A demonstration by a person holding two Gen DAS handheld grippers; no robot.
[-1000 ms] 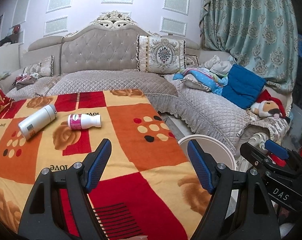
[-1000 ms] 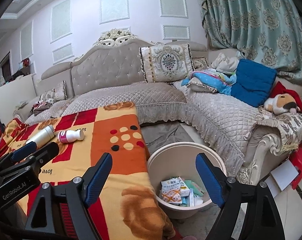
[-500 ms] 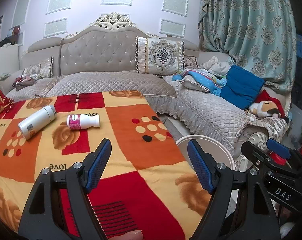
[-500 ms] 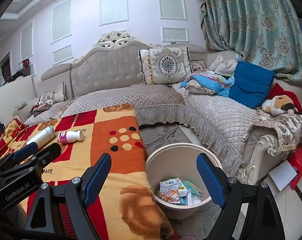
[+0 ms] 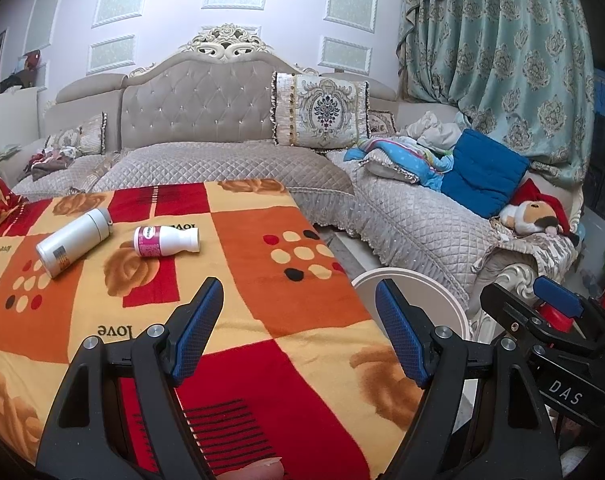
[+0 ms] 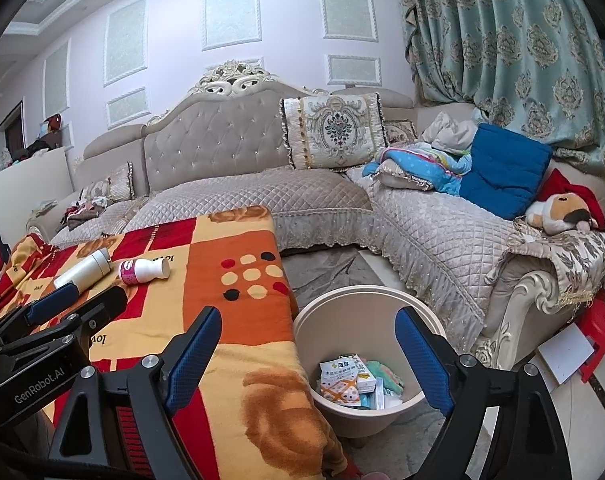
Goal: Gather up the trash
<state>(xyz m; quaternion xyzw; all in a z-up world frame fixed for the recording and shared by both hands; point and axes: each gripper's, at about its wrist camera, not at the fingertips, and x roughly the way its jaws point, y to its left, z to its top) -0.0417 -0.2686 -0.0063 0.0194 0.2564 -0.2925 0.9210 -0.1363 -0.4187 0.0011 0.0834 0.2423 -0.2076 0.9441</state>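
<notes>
A small white bottle with a pink label point(image 5: 164, 241) lies on its side on the patterned blanket point(image 5: 262, 280), beside a larger silver-white bottle point(image 5: 72, 243). Both also show in the right wrist view: the small bottle point(image 6: 142, 271) and the larger bottle point(image 6: 84, 269). A cream trash bin point(image 6: 382, 300) stands on the floor right of the blanket, holding several wrappers and packets point(image 6: 350, 380). My left gripper point(image 5: 298, 332) is open and empty above the blanket, short of the bottles. My right gripper point(image 6: 308, 360) is open and empty above the bin's near rim.
A quilted grey sofa point(image 6: 422, 232) wraps around the back and right, with cushions, a blue pillow point(image 6: 502, 172) and a plush toy point(image 6: 562, 212). A red stool point(image 6: 598, 328) stands at the far right. The bin's rim point(image 5: 414, 284) shows beside the blanket's right edge.
Both grippers have drifted slightly; the view shifts a little downward and the bin sits a bit closer in the right wrist view. The bottles have not moved.
</notes>
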